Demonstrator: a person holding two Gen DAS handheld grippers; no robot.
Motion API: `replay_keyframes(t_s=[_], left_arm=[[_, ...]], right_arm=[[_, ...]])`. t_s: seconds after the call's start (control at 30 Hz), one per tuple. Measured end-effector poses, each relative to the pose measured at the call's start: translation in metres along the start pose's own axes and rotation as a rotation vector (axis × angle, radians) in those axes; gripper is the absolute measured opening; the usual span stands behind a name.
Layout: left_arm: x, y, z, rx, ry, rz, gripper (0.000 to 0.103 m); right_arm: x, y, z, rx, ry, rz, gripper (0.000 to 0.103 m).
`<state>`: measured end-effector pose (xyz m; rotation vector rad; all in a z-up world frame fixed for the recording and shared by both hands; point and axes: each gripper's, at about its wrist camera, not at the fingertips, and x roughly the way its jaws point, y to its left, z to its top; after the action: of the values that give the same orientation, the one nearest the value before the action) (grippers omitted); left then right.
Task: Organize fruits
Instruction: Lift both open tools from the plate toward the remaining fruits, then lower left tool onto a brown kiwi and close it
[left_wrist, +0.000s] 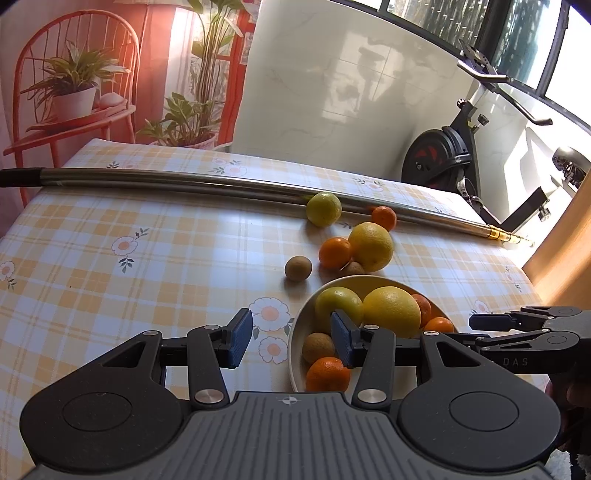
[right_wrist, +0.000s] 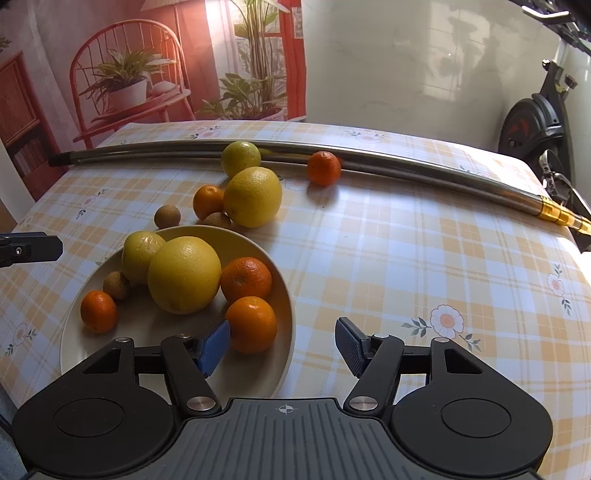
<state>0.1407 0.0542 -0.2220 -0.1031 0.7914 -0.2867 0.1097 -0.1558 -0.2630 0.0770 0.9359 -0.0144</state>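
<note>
A glossy checked tablecloth (right_wrist: 369, 240) carries a polished metal pole (right_wrist: 406, 166) at twelve o'clock, a smooth matt bowl (right_wrist: 284, 332) of dimpled-skinned citrus (right_wrist: 184, 275), and matt black plastic grippers with ribbed blue pads (right_wrist: 212, 349).

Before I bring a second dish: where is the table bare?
Bare cloth lies right of the plate, up to the metal pole. Left of the brown fruit is open too. Crowded: loose fruit between plate and pole, around the big yellow one.

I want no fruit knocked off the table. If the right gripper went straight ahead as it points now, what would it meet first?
Probably the lone orange resting against the metal pole. The right gripper is open, and the tablecloth ahead looks bare until there, though depth is unclear.
</note>
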Motion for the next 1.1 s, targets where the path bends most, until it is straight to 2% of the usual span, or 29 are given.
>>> replay_keyframes(t_s=[0.53, 1.1], left_arm=[[-0.002, 0.011, 0.011, -0.051, -0.019, 0.009, 0.050], [-0.015, 0.025, 0.067, -0.018, -0.118, 0.059, 0.050]], right_arm=[[-0.015, -0.011, 0.014, 0.044, -0.051, 0.022, 0.059], [-0.029, -0.044, 0.058, 0.087, -0.157, 0.015, 0.062]])
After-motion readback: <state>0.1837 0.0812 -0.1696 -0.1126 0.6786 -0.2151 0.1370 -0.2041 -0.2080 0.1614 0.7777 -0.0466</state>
